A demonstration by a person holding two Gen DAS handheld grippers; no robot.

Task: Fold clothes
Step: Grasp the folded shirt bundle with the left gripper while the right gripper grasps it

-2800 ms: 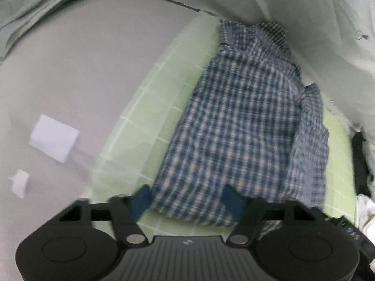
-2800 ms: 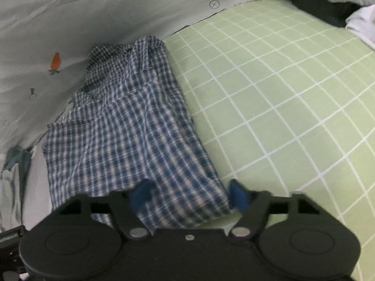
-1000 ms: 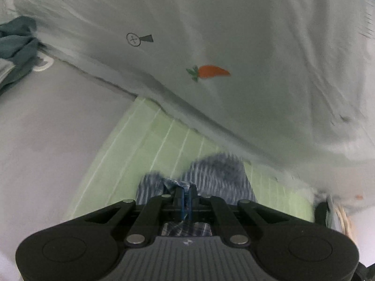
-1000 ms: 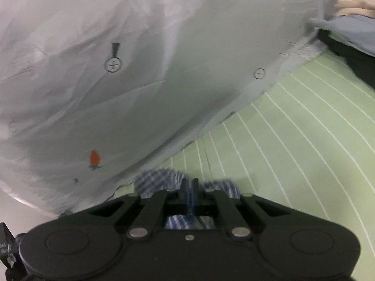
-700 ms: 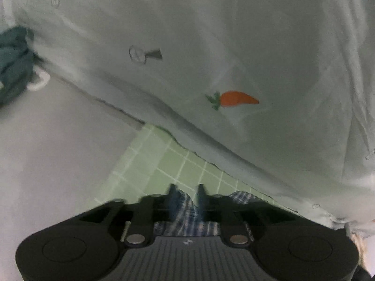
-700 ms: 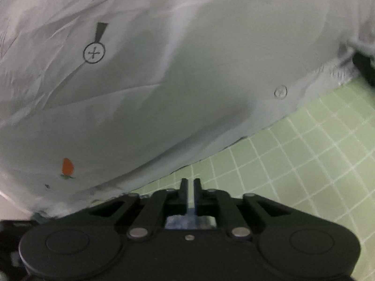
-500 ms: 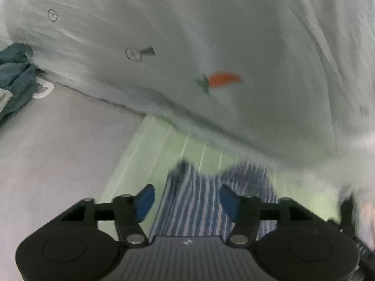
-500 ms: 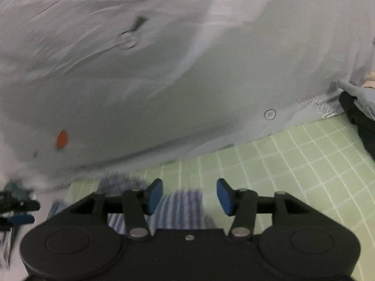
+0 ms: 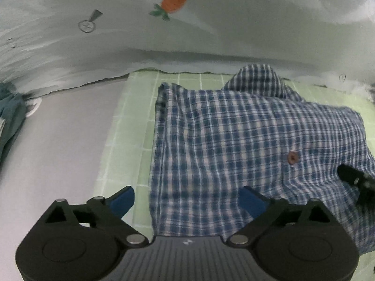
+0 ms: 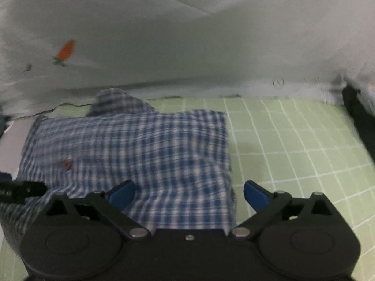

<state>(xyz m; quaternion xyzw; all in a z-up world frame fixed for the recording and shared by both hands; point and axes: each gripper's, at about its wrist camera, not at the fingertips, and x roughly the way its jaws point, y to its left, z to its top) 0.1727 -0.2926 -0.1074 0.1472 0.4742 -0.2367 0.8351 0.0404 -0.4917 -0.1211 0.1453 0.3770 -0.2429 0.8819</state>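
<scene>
A blue plaid shirt [image 9: 234,140] lies folded on the green checked mat [image 9: 131,117], collar towards the back, a brown button [image 9: 292,157] showing. My left gripper [image 9: 187,199] hovers over the shirt's near left edge. Its jaws are opening, and its blue pads [image 9: 121,199] touch no cloth. In the right wrist view the shirt [image 10: 140,152] fills the left half of the mat [image 10: 293,140]. Over its near right edge, my right gripper [image 10: 188,194] is also opening, pads clear of the fabric. Each gripper shows at the edge of the other's view.
A white sheet with a carrot print [image 9: 178,1] hangs as a backdrop behind the mat. Bare grey tabletop [image 9: 58,152] lies left of the mat, with a teal cloth [image 9: 9,117] at its far left. Dark clothing [image 10: 358,121] sits at the mat's right end.
Both grippers were shut on shirt fabric, carried it toward the backdrop, then let go and spread wide. The shirt now lies folded over on the mat. Both views have tipped downward.
</scene>
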